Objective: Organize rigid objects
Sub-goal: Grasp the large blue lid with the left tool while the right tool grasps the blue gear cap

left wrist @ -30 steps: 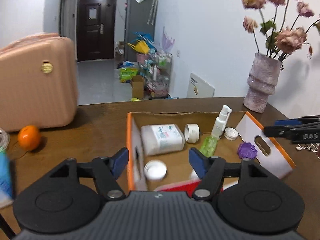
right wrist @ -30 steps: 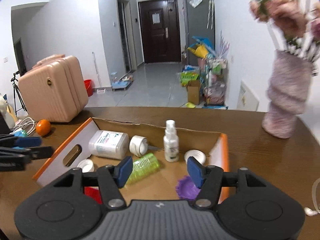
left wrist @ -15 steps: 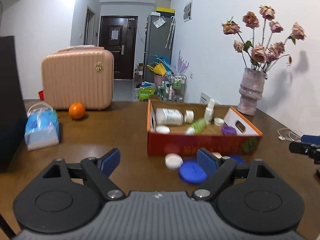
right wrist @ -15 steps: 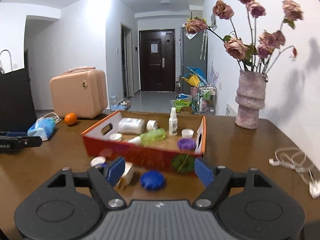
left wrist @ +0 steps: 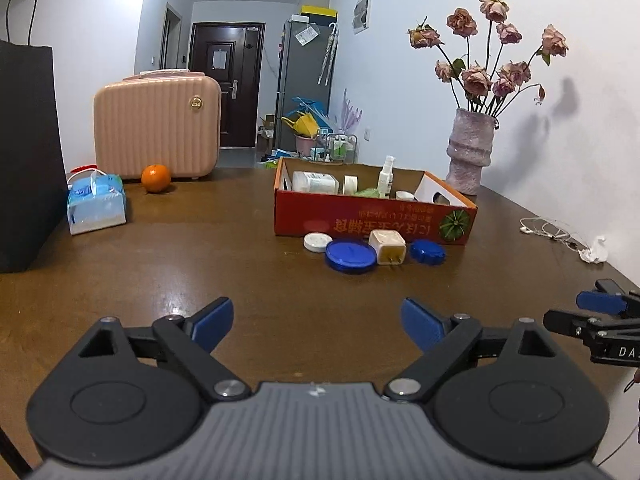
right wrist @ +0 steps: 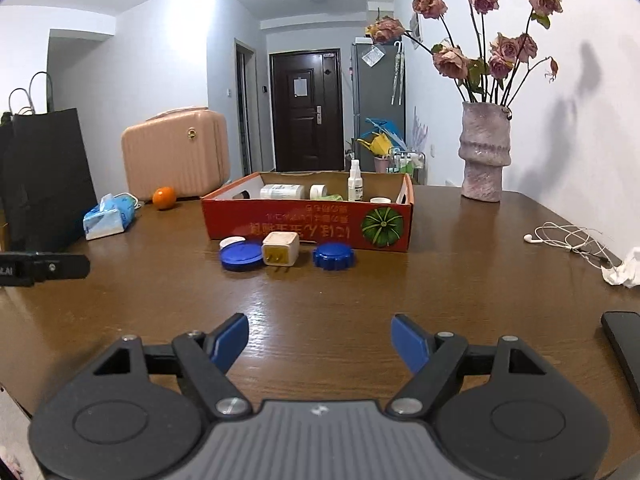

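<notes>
A red cardboard box (left wrist: 372, 222) (right wrist: 308, 228) stands mid-table with a white jar, a tape roll, a spray bottle and small lids inside. Before its front wall lie a white lid (left wrist: 318, 242), a large blue lid (left wrist: 351, 255) (right wrist: 242, 255), a cream plug adapter (left wrist: 387, 246) (right wrist: 280, 249) and a ridged blue cap (left wrist: 427, 251) (right wrist: 333, 256). My left gripper (left wrist: 318, 320) hangs well short of them, jaws opening, nothing between them. My right gripper (right wrist: 320, 340) is likewise back from the row, jaws wide with nothing between them.
A pink case (left wrist: 158, 130), an orange (left wrist: 156, 178) and a tissue pack (left wrist: 96, 208) sit at the left, beside a black bag (left wrist: 28, 152). A vase of dried roses (left wrist: 472, 152) stands right of the box. White earphones (right wrist: 568, 238) and crumpled tissue (right wrist: 624, 270) lie at the right edge.
Both grippers have drawn back from over the box toward the near side of the table and opened wider. The lids and adapter in front of the box have come into view.
</notes>
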A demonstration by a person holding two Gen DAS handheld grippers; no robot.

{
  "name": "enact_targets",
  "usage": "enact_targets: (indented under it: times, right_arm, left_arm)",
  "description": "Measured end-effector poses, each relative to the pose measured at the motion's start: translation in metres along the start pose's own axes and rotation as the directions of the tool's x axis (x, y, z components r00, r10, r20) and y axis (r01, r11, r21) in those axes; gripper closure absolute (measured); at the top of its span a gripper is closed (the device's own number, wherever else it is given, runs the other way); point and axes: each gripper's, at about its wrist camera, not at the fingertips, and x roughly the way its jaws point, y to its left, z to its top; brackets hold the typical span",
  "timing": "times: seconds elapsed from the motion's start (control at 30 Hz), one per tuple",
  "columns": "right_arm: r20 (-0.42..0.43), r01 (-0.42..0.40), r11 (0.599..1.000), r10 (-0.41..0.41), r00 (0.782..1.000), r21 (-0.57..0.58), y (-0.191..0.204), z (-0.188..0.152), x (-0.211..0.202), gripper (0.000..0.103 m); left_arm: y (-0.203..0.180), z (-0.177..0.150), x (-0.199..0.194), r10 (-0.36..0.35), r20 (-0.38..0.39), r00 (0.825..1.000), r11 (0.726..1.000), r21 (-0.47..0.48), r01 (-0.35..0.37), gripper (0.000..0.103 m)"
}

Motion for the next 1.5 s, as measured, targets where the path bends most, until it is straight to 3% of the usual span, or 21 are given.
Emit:
enact_targets:
  times: [0.2,0.47,0.67,0.8,0.97,1.07,1.27,1.5]
  right_arm:
    - [0.007,-0.009,1.000,0.009,1.000,-0.004,0.006,-0.004,-0.004,0.027]
    - [-0.039,-0.011,1.000,0.012,0.999,0.014,0.003,0.003,0.028,0.031]
    - [-0.055,-0.039,0.999,0.039,0.998,-0.009,0.002,0.029,0.077,0.036]
    - [-0.076,-0.029,0.999,0.025,0.997,-0.045,0.000,0.051,0.122,0.038]
    - [-0.138,-0.026,0.998,0.019,0.990,-0.054,-0.010,0.068,0.179,0.039]
    - [-0.177,-0.027,0.998,0.017,0.984,-0.056,-0.015,0.072,0.206,0.040]
    - [-0.206,-0.052,0.998,0.044,0.978,-0.035,-0.022,0.072,0.235,0.053]
    - [-0.206,-0.071,0.997,0.066,0.976,-0.014,-0.024,0.070,0.234,0.053]
  left_arm:
    - [-0.003,-0.004,0.008,-0.023,-0.025,0.999,1.000,0.005,0.023,0.010]
    - [-0.003,0.002,0.049,-0.046,-0.076,0.996,0.999,0.009,0.047,0.012]
    - [-0.012,0.027,0.104,-0.109,-0.100,0.989,0.990,0.078,0.117,0.014]
    - [-0.020,0.043,0.157,-0.115,-0.145,0.983,0.981,0.142,0.136,0.018]
    - [-0.022,0.055,0.215,-0.164,-0.219,0.962,0.971,0.137,0.197,0.020]
    - [-0.025,0.056,0.239,-0.149,-0.245,0.958,0.970,0.151,0.189,0.025]
    - [-0.029,0.054,0.254,-0.152,-0.256,0.955,0.962,0.185,0.202,0.036]
    - [-0.028,0.048,0.229,-0.134,-0.245,0.960,0.963,0.194,0.184,0.036]
